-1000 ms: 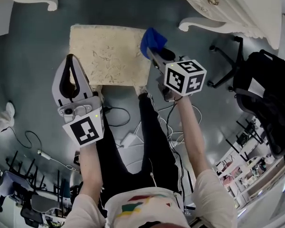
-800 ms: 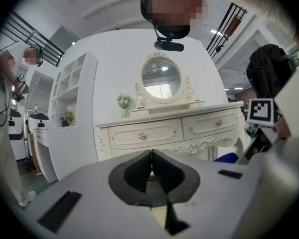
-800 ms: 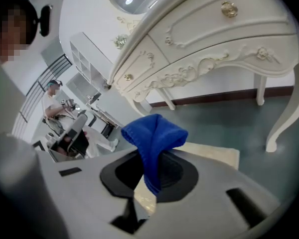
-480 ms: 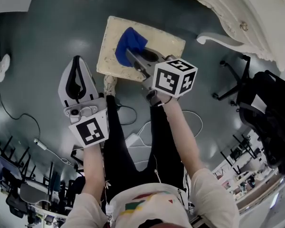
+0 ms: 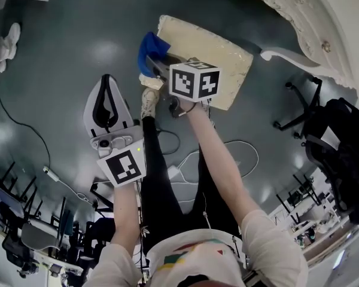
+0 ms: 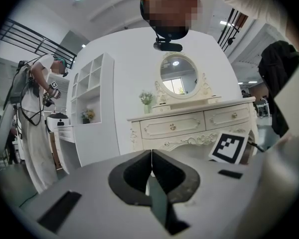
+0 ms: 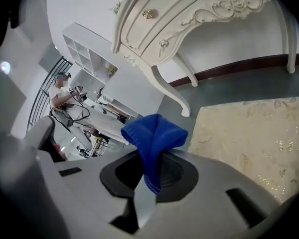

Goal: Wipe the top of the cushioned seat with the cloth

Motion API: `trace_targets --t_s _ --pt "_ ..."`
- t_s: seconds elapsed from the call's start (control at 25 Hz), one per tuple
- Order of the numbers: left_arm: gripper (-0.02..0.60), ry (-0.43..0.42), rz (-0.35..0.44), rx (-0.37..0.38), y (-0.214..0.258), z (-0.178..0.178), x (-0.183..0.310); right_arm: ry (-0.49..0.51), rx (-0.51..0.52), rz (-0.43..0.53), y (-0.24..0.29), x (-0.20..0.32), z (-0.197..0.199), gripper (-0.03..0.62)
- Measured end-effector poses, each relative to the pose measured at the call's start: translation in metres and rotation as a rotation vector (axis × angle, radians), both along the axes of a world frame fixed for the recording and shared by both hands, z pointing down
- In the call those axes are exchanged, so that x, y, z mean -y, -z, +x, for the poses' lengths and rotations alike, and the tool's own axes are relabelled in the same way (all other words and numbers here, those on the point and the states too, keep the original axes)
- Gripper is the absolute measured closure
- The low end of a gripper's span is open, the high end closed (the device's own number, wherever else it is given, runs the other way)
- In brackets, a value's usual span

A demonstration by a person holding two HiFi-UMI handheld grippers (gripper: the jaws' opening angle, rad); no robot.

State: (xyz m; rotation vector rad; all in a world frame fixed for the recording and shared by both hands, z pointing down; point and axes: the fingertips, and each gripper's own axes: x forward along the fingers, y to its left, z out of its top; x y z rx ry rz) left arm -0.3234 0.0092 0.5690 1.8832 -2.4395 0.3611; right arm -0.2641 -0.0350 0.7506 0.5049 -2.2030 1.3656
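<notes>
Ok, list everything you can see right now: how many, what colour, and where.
cushioned seat: one, cream, patterned, on the grey floor ahead of the person
cloth: one, blue, at the seat's left end
dressing table: one, cream, carved, beyond the seat
mirror: one, oval, on the dressing table
shelf unit: one, white, left of the dressing table
cables: several, black and white, on the floor by the person's legs
other person: one, in white, far left of the left gripper view
left gripper: one, grey, jaws together, empty, left of the seat
right gripper: one, grey, jaws shut on the cloth
</notes>
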Motion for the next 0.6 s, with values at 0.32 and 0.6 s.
trace_targets --t_s 0.32,0.6 --pt "0.577 0.019 -0.025 0.02 -0.012 -0.02 -0.011 0.011 -0.132 -0.062 -0.063 0.005 0.006 0.559" --pt "0.577 0.008 -0.021 0.017 -0.014 -0.004 0.003 0.02 -0.132 -0.069 -0.064 0.011 0.031 0.559"
